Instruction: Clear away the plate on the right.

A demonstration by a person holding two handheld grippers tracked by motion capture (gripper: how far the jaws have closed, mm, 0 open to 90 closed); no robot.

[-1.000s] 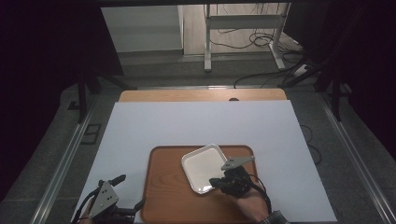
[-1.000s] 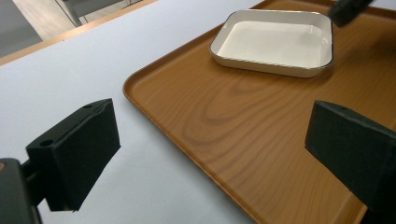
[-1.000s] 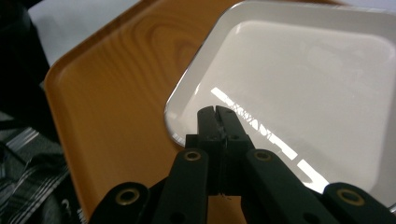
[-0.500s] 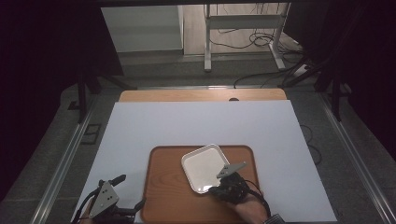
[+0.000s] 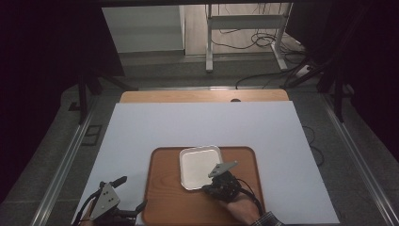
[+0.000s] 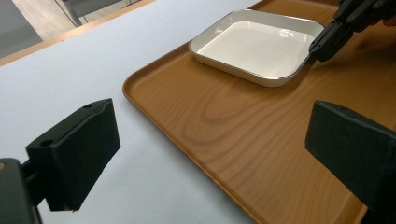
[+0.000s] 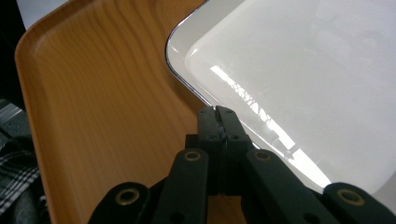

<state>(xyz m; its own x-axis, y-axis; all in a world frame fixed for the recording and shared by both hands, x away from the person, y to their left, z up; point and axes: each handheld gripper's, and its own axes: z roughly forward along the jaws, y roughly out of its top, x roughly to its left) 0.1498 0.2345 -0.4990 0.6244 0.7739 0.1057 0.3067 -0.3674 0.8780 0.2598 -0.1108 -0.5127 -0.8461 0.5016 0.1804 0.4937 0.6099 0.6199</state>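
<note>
A white square plate (image 5: 200, 165) with a thin dark rim lies on a wooden tray (image 5: 164, 197) near the table's front. My right gripper (image 5: 207, 188) is shut on the plate's near right rim; the right gripper view shows its jaws (image 7: 218, 112) pinched together over the rim of the plate (image 7: 303, 84). The left gripper view shows the same black tip (image 6: 322, 46) at the plate's edge (image 6: 257, 44). My left gripper (image 5: 131, 193) rests open at the tray's front left corner. Its jaws (image 6: 210, 140) stand wide apart with nothing between them.
The tray (image 6: 233, 130) sits on a white sheet (image 5: 197, 122) covering the table. A strip of bare wood (image 5: 202, 95) runs along the far edge. Metal rails (image 5: 66, 160) flank both sides, and cables and a stand's legs (image 5: 244, 61) lie on the floor beyond.
My right gripper has sunk and shifted slightly left and nearer while holding the plate's rim; the plate now lies squarer to the tray. The left gripper has stayed put.
</note>
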